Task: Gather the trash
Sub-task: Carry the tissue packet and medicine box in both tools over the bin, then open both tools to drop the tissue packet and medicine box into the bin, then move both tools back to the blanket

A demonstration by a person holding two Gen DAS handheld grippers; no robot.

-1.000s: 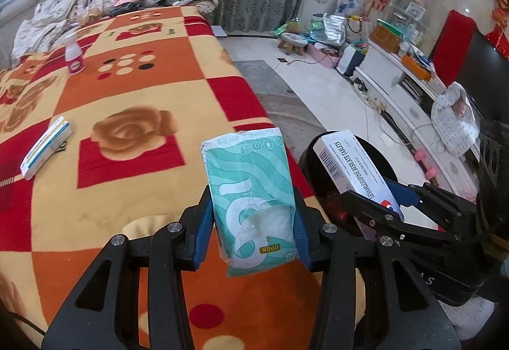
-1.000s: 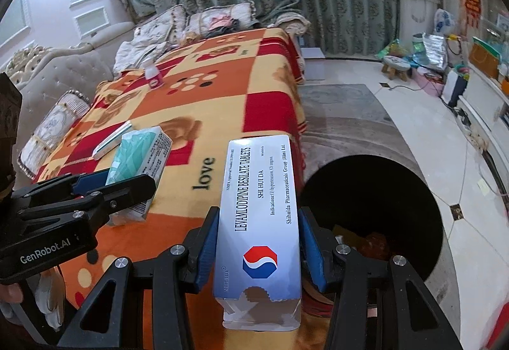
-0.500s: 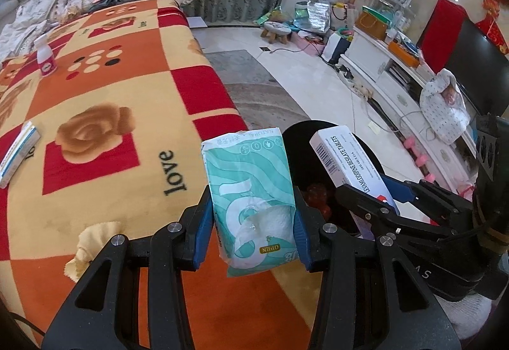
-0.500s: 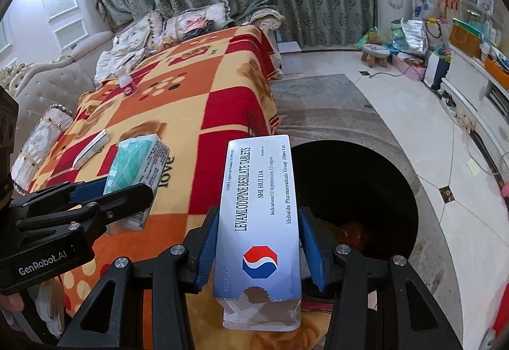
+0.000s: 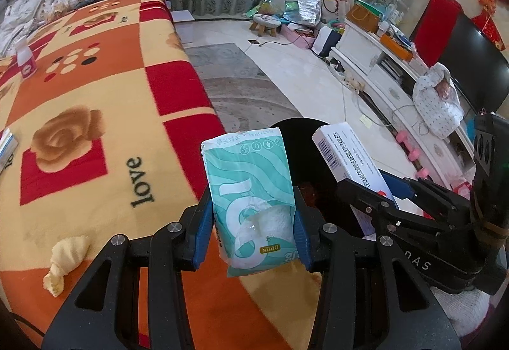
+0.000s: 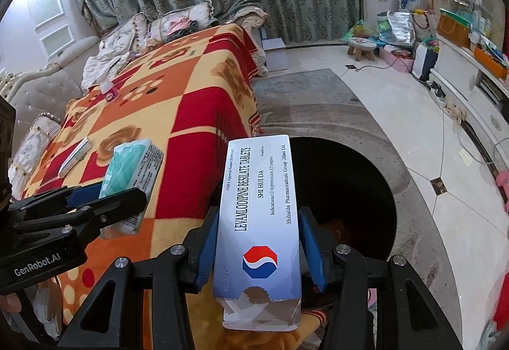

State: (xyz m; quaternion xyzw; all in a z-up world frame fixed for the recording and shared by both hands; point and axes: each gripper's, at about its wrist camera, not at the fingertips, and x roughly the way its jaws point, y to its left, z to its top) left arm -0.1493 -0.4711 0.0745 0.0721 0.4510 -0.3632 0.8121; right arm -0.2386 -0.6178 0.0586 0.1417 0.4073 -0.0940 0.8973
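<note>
My left gripper [image 5: 253,234] is shut on a teal tissue pack [image 5: 251,191], held at the blanket's right edge beside a black bin [image 5: 302,133]. My right gripper [image 6: 257,254] is shut on a white tablet box [image 6: 259,223], held at the bin's [image 6: 359,191] left rim. The box also shows in the left wrist view [image 5: 346,156], over the bin. The tissue pack shows in the right wrist view [image 6: 132,168]. Reddish items lie in the bin's bottom.
An orange, red and yellow blanket [image 5: 95,89] covers the low surface on the left. On it lie a small bottle [image 5: 25,60], a flat white box [image 6: 74,157] and a yellow cloth scrap [image 5: 65,264]. A white TV cabinet [image 5: 397,70] stands on the right.
Both grippers have moved right, off the blanket toward the black bin, each still holding its item. The bin now fills more of the right wrist view.
</note>
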